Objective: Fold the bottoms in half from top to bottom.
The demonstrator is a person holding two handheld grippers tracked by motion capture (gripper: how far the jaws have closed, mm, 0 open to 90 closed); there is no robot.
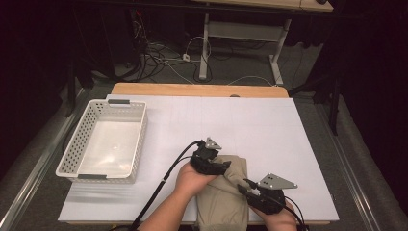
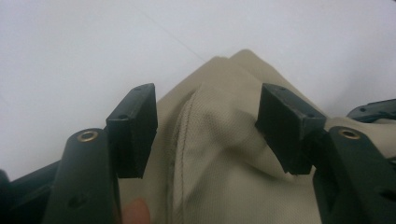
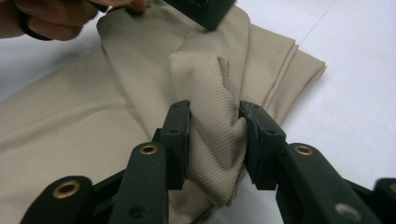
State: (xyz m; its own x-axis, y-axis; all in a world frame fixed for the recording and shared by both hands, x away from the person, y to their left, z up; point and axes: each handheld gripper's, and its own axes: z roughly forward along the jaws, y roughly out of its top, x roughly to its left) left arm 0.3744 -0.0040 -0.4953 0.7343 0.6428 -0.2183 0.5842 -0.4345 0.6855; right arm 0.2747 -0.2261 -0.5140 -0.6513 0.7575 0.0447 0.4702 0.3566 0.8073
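A folded beige cloth (image 1: 222, 202) lies at the table's near edge, between the person's two hands. My left gripper (image 1: 225, 166) rests at the cloth's far end. In the left gripper view its jaws (image 2: 208, 122) stand apart on either side of a raised ridge of the cloth (image 2: 219, 177), without squeezing it. My right gripper (image 1: 243, 187) is at the cloth's right side. In the right gripper view its pads (image 3: 215, 136) pinch a bunched fold of the cloth (image 3: 70, 130). The left hand (image 3: 51, 18) shows at that view's top.
A white perforated basket (image 1: 77, 139) stands empty at the table's left. The white table sheet (image 1: 269, 130) stretches beyond and to the right of the cloth. Cables trail from both grippers toward the near edge. A desk frame and floor cables lie behind the table.
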